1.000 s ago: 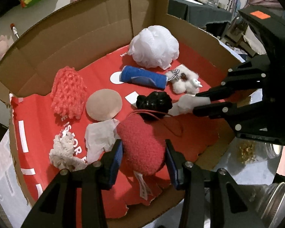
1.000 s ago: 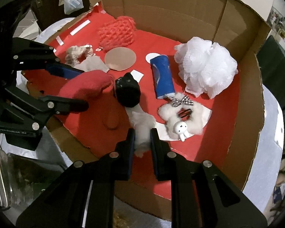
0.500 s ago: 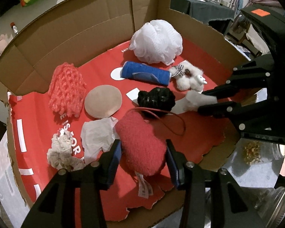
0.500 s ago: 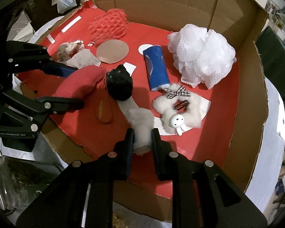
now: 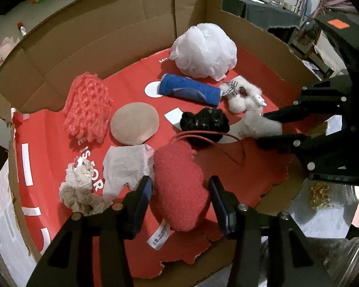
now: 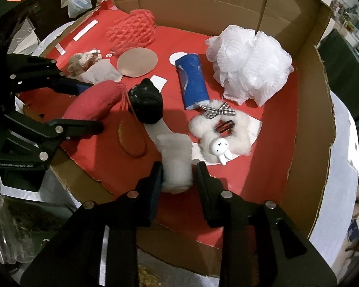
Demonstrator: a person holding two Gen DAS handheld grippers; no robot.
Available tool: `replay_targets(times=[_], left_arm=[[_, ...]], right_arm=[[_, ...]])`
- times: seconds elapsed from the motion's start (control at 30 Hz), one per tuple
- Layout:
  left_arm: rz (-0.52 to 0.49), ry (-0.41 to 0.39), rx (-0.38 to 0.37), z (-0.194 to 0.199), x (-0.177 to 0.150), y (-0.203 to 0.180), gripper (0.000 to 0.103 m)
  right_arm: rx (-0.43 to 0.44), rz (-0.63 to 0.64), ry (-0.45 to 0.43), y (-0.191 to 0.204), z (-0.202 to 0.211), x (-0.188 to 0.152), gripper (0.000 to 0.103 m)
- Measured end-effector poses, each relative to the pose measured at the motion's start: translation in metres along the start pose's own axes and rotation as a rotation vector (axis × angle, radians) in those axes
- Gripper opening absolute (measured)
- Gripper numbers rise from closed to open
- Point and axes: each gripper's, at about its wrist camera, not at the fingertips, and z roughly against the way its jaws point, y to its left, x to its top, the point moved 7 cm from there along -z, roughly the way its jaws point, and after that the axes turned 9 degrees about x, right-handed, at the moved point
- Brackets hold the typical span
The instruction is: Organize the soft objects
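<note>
- Soft objects lie scattered on the red liner of an open cardboard box (image 5: 122, 24): a red plush pouch (image 5: 179, 191), a white fuzzy roll (image 6: 177, 165), a black knit ball (image 6: 146, 104), a white mesh pouf (image 6: 249, 64), a blue rolled cloth (image 6: 191, 81), a coral net sponge (image 5: 87, 107), a tan round pad (image 5: 134, 123) and a bunny hair tie (image 6: 217, 134).
- Left gripper (image 5: 179, 192): its fingers stand parted on either side of the red plush pouch near the front edge of the box. The near finger looks just in touch with the fabric, the other shows a narrow gap; whether any squeeze remains cannot be told for certain.
- Right gripper (image 6: 178, 173): its fingers are spread to about the width of the white fuzzy roll, which sits between them on the liner. Contact seems light at most.
- Step in hand, as judged: both pieces appear to be at their resting places, so the fingers should widen fully and draw straight back along their own axis, lest the pile of the fabric snag.
- Caution: the thin cord loop (image 5: 217, 143) of the pouch lies toward the black knit ball; a sideways pull may drag both.
</note>
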Motion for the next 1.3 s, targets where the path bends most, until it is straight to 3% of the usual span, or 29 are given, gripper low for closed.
replay_targets(times=[0.23, 0.3, 0.33, 0.37, 0.4, 0.7, 0.77, 1.0, 1.3], left_arm=[[0.059, -0.04, -0.005, 0.018, -0.002, 0.009, 0.068], [0.083, -0.059, -0.002, 0.024, -0.004, 0.012, 0.077], [0.095, -0.069, 0.0, 0.027, -0.004, 0.014, 0.079], [0.109, -0.078, 0.001, 0.029, -0.005, 0.016, 0.08], [0.123, -0.086, 0.003, 0.033, -0.005, 0.018, 0.081], [0.273, -0.165, 0.067, 0.06, -0.019, 0.033, 0.095], [0.292, -0.177, 0.08, 0.063, -0.021, 0.034, 0.098], [0.355, -0.197, 0.134, 0.069, -0.034, 0.041, 0.1], [0.422, -0.171, 0.15, 0.06, -0.043, 0.044, 0.1]], right_arm=[[-0.012, -0.027, -0.025, -0.004, 0.01, -0.001, 0.028], [-0.009, -0.034, -0.036, -0.004, 0.015, -0.002, 0.03], [-0.01, -0.036, -0.042, -0.003, 0.018, -0.002, 0.033], [-0.015, -0.037, -0.05, -0.002, 0.021, -0.002, 0.054], [-0.015, -0.035, -0.064, -0.001, 0.024, -0.002, 0.062], [-0.1, -0.049, -0.147, 0.014, 0.055, -0.001, 0.063], [-0.119, -0.069, -0.167, 0.012, 0.06, -0.001, 0.068], [-0.157, -0.19, -0.203, 0.009, 0.069, -0.007, 0.072], [-0.14, -0.284, -0.221, 0.009, 0.061, -0.017, 0.072]])
